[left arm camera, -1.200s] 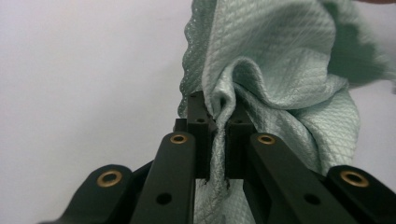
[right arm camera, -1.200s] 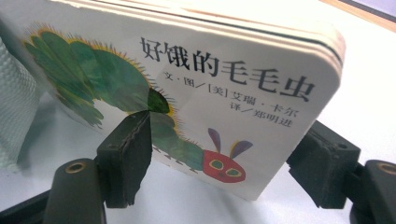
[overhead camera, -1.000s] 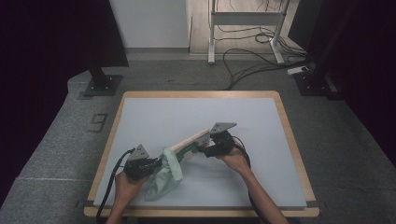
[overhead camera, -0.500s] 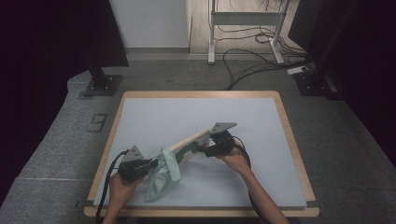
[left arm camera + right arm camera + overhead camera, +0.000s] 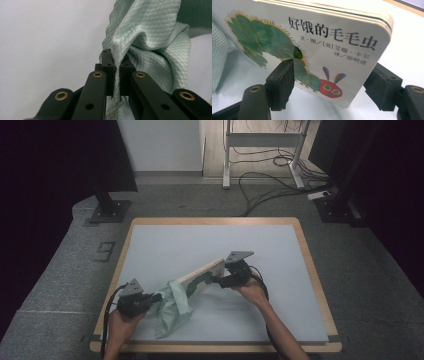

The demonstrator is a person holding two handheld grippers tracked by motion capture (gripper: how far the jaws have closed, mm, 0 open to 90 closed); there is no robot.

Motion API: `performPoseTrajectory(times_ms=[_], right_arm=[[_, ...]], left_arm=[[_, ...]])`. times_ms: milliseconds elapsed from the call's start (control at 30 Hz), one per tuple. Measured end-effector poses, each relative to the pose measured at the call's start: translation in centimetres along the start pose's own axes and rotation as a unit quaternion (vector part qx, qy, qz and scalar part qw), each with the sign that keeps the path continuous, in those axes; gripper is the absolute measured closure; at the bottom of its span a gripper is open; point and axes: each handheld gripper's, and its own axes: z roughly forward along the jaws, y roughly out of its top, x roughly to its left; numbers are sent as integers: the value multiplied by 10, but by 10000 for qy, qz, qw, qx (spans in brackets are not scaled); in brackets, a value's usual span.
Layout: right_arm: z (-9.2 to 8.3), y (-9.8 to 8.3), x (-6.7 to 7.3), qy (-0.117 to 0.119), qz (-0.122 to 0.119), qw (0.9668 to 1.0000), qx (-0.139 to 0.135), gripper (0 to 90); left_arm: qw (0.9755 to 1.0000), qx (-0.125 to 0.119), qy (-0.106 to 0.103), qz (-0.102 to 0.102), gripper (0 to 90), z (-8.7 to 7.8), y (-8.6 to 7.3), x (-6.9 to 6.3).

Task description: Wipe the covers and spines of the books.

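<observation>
I had the left gripper [image 5: 150, 301] pinched tight on a fold of the pale green cloth [image 5: 172, 307], its fingers [image 5: 108, 65] closed with the weave bunched between them, so I could drag it along the book. The right gripper [image 5: 223, 281] clasped the board book [image 5: 312, 47] by its end, fingers [image 5: 280, 83] against cover and back, tilting it off the counter [image 5: 280, 250] to expose the surface for wiping. The cloth draped from the book's lower end onto the counter near its front edge.

High cam overhead facing fwd-down, 2 gripper cams close-up, shared cloth [image 5: 172, 307]
</observation>
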Motion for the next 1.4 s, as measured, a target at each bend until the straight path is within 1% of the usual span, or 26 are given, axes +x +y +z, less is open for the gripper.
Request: performPoseTrajectory(times_ms=[100,133,233,300,433,467,533,600,833,900,933,1000,1100,1167,1200,1400], right_arm=[[0,0,0,-5,-1,10000,7,274],[0,0,0,-8,-3,10000,7,274],[0,0,0,-1,-3,10000,-2,274],[0,0,0,1,-4,10000,-3,275],[0,0,0,-9,-19,10000,14,274],[0,0,0,-7,-19,10000,15,274],[0,0,0,-7,-16,10000,14,274],[0,0,0,-7,-16,10000,12,274],[0,0,1,-17,-15,10000,2,273],[0,0,1,-16,-14,10000,0,272],[0,0,1,-18,-16,10000,-3,272],[0,0,1,-16,-19,10000,-11,271],[0,-1,1,-22,-20,10000,-20,267],[0,-1,2,-28,-35,10000,-19,265],[0,-1,2,-28,-52,10000,-19,264],[0,-1,2,-19,-60,10000,-12,263]], left_arm=[[10000,53,39,-39,865,-3,-2,2],[9999,101,96,-57,865,-5,-4,4],[9998,99,88,-166,865,-7,-7,7],[9997,159,97,-169,865,-4,-6,6],[9994,332,115,-78,864,8,-1,3],[9993,351,82,-53,863,13,2,1],[9993,366,68,-25,861,18,5,-1],[9990,441,5,25,859,27,8,-3],[9978,603,-260,38,846,53,7,-9],[9974,651,-293,47,844,59,6,-12],[9975,657,-255,66,845,61,5,-13],[9974,657,-288,46,844,60,5,-12],[9976,634,-245,113,844,59,6,-13],[9981,544,-269,103,844,56,8,-13],[9983,502,-274,100,843,54,9,-14],[9991,263,-213,261,840,36,26,-19]])
